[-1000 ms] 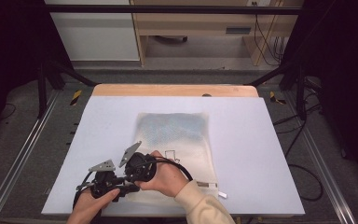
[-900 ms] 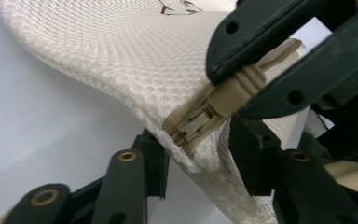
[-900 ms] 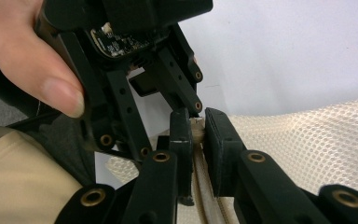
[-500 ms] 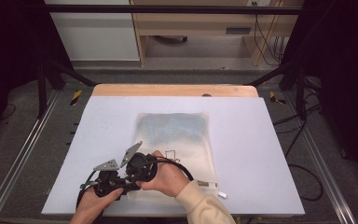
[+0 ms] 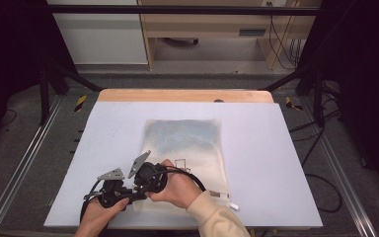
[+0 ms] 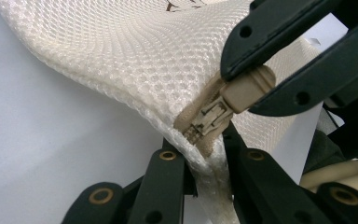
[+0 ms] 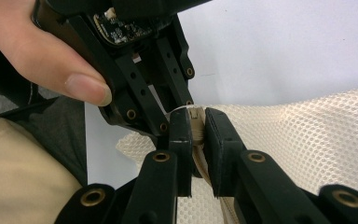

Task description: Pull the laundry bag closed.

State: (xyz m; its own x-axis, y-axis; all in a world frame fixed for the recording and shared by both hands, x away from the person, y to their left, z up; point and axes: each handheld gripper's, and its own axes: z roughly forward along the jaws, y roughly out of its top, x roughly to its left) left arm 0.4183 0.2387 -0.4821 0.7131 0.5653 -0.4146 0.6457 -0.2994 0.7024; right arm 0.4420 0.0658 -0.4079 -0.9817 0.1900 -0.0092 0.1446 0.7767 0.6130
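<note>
While lying flat on the white worktop, near its front edge, the mesh bag stays steady for unzipping. Left gripper just closed, pinching the bag's corner by the zipper; right gripper pinching the zipper pull, likely ready to slide it.

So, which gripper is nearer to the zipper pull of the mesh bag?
Right. The right gripper is shut on the zipper pull; the left gripper pinches the mesh bag edge just below it.

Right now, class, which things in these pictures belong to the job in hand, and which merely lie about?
In use: cream mesh zip bag; beige zip pull; left gripper; right gripper.
Lying about: small white tag; pale lilac table sheet; yellow-black tape marks.
</note>
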